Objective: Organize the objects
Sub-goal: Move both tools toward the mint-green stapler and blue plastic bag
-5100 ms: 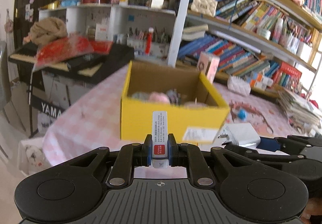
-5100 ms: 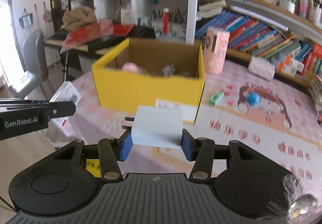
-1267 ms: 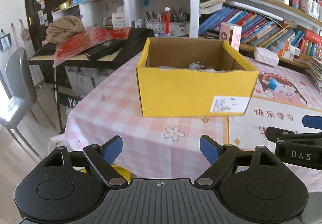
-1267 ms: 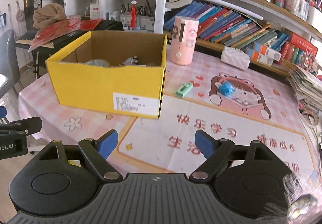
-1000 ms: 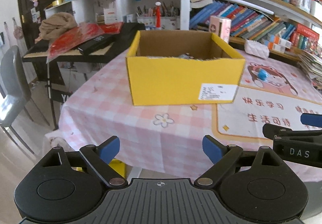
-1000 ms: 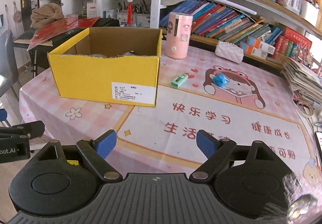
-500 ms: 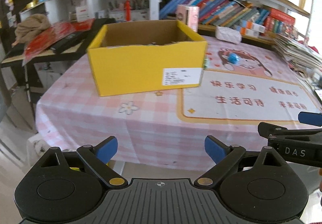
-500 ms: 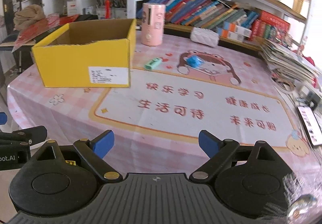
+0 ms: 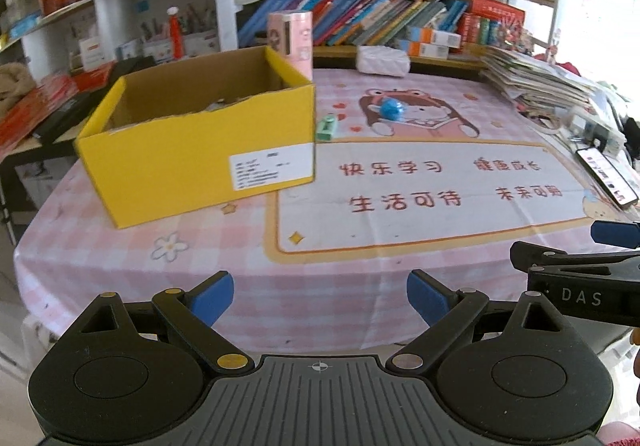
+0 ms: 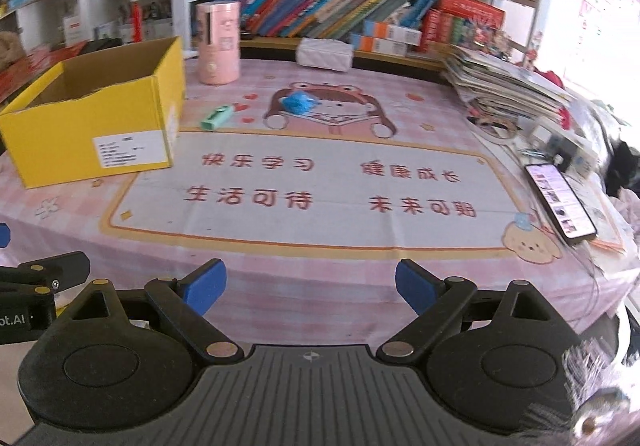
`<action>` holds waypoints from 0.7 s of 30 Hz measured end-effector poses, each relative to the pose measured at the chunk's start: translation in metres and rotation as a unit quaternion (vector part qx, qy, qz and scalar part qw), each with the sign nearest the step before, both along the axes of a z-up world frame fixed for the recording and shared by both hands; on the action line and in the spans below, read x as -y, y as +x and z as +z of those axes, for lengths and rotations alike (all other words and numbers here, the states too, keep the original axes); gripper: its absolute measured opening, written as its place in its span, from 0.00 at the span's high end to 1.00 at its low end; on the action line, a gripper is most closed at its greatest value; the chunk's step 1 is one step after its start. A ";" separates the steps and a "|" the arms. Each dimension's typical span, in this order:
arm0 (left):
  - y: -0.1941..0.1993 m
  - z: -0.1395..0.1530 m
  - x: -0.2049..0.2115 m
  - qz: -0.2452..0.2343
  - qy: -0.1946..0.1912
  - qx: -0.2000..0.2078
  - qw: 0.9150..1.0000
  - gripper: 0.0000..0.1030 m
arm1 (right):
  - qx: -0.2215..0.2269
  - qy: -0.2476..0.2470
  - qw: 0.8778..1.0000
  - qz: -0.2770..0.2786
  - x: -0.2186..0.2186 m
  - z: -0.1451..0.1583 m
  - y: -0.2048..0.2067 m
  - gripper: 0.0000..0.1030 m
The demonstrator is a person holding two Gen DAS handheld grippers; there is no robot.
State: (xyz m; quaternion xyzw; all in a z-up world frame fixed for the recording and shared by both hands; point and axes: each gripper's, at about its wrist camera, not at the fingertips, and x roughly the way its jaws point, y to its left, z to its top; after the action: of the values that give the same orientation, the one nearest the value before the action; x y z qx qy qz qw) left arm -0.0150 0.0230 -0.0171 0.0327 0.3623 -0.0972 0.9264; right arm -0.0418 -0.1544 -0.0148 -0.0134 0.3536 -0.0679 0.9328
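The open yellow cardboard box (image 9: 192,165) stands on the pink checked tablecloth, left of centre; it also shows at the left of the right wrist view (image 10: 96,133). Several small things lie inside, mostly hidden by its wall. Just right of the box lies a small green item (image 9: 326,127) (image 10: 216,117), with a blue item (image 9: 390,109) (image 10: 298,101) farther right on the cartoon print. My left gripper (image 9: 320,298) and right gripper (image 10: 310,288) hang open and empty over the table's near edge, well short of these things.
A pink cylinder (image 10: 218,45) and a white pouch (image 10: 324,53) stand at the back by the bookshelf. On the right are stacked magazines (image 10: 504,85) and a phone (image 10: 560,201) near the edge. The printed mat (image 10: 304,181) fills the middle.
Five seconds ago the left gripper held a small carton and the right a white charger; both are now empty. Over the last second both views swung right, so the box slid left.
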 end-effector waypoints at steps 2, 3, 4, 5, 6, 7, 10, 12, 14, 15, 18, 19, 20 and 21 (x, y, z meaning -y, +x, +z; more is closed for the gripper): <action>0.004 0.001 0.003 -0.004 -0.001 0.001 1.000 0.07 | 0.001 -0.001 1.000 -0.005 0.003 0.000 0.001 0.11; 0.006 0.001 0.004 -0.005 -0.001 0.002 1.000 0.07 | 0.001 -0.001 1.000 -0.007 0.005 0.000 0.002 0.11; 0.007 0.001 0.005 -0.006 -0.002 0.003 1.000 0.07 | 0.000 -0.002 1.000 -0.008 0.007 0.000 0.005 0.11; 0.010 0.001 0.005 -0.005 -0.003 0.004 1.000 0.07 | 0.000 -0.002 1.000 -0.009 0.008 0.000 0.006 0.11; 0.012 0.001 0.005 -0.004 -0.004 0.004 1.000 0.07 | -0.001 -0.002 1.000 -0.010 0.009 0.000 0.008 0.11; 0.015 0.002 0.006 -0.002 -0.005 0.005 1.000 0.07 | -0.001 -0.002 1.000 -0.011 0.011 0.000 0.011 0.10; 0.024 0.003 0.010 0.002 -0.007 0.006 1.000 0.07 | -0.001 -0.003 1.000 -0.011 0.015 0.001 0.021 0.10; 0.029 0.004 0.013 0.004 -0.008 0.009 1.000 0.07 | -0.001 -0.004 1.000 -0.007 0.017 0.001 0.027 0.10; 0.036 0.004 0.016 0.005 -0.008 0.010 1.000 0.07 | 0.000 -0.007 1.000 -0.002 0.019 0.002 0.034 0.10; 0.039 0.004 0.018 0.005 -0.007 0.010 1.000 0.07 | 0.000 -0.007 1.000 0.001 0.020 0.002 0.038 0.10; 0.050 0.004 0.026 0.007 -0.005 0.011 1.000 0.07 | -0.001 -0.007 1.000 0.006 0.026 0.001 0.049 0.10; 0.053 0.004 0.029 0.008 -0.004 0.012 1.000 0.07 | -0.002 -0.006 1.000 0.007 0.029 0.001 0.053 0.10; 0.057 0.004 0.031 0.009 -0.003 0.012 1.000 0.07 | -0.003 -0.005 1.000 0.008 0.031 0.000 0.057 0.10; 0.060 0.004 0.033 0.010 -0.002 0.012 1.000 0.07 | -0.004 -0.004 1.000 0.009 0.034 0.000 0.062 0.10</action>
State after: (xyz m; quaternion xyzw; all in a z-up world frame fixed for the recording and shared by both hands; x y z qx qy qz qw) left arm 0.0452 -0.0105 -0.0129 0.0281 0.3512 -0.0884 0.9317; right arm 0.0201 -0.1884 -0.0152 -0.0207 0.3568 -0.0605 0.9320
